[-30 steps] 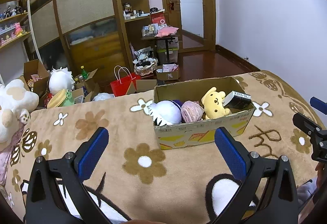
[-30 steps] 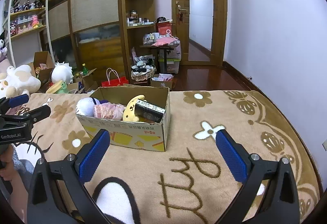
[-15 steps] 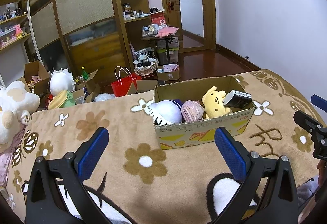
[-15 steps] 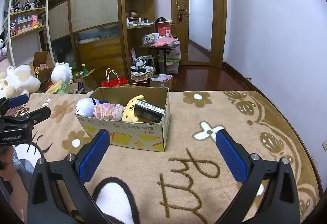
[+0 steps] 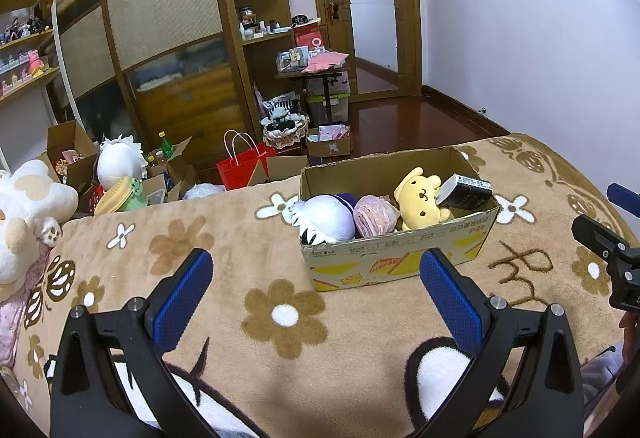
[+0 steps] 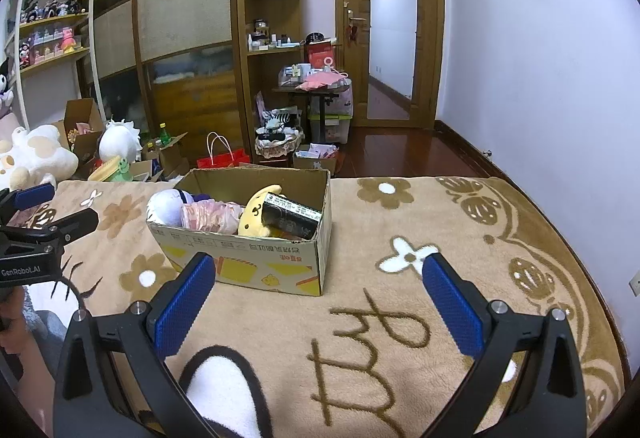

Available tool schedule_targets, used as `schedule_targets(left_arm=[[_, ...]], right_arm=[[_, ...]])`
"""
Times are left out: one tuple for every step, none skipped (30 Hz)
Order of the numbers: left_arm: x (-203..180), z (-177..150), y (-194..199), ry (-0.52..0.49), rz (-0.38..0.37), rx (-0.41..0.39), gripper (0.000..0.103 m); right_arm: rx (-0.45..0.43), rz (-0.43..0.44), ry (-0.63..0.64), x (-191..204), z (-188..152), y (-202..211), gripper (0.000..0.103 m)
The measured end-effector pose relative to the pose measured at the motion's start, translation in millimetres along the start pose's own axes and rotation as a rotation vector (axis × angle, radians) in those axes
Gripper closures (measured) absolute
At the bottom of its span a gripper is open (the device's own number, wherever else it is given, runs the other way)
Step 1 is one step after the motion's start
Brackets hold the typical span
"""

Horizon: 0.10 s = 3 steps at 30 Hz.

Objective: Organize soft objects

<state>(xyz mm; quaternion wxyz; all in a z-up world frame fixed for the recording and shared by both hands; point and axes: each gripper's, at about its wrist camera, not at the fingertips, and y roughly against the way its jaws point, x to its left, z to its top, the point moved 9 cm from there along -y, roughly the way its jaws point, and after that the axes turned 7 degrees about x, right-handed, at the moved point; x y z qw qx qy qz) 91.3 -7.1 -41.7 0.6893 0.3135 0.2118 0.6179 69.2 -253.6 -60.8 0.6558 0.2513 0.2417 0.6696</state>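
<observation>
Box (image 5: 400,258): open cardboard carton, upright on blanket
White plush (image 5: 326,216): round, at left end inside
Pink bundle (image 5: 376,216): folded, beside white plush
Yellow plush (image 5: 420,198): floppy-eared, upright, leaning against dark packet (image 5: 464,192)

We are seeing the left gripper (image 5: 316,294) drifting slightly left: the cardboard box (image 5: 400,258) and the right gripper (image 5: 612,238) are sliding a little toward the frame's right edge.

tan flower-patterned blanket (image 5: 248,262) under an open cardboard box (image 5: 400,258) of soft toys
</observation>
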Motion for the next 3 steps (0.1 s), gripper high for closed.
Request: schedule_targets(left_arm=[[-0.1, 0.0, 0.0, 0.000, 0.000, 0.000, 0.001], [-0.2, 0.1, -0.1, 0.000, 0.001, 0.000, 0.001], [-0.2, 0.0, -0.1, 0.000, 0.001, 0.000, 0.001]], right_arm=[[-0.001, -0.001, 0.000, -0.5, 0.1, 0.3, 0.000], [-0.001, 0.000, 0.000, -0.1, 0.2, -0.1, 0.000], [0.000, 0.001, 0.000, 0.0, 0.0, -0.1, 0.000]])
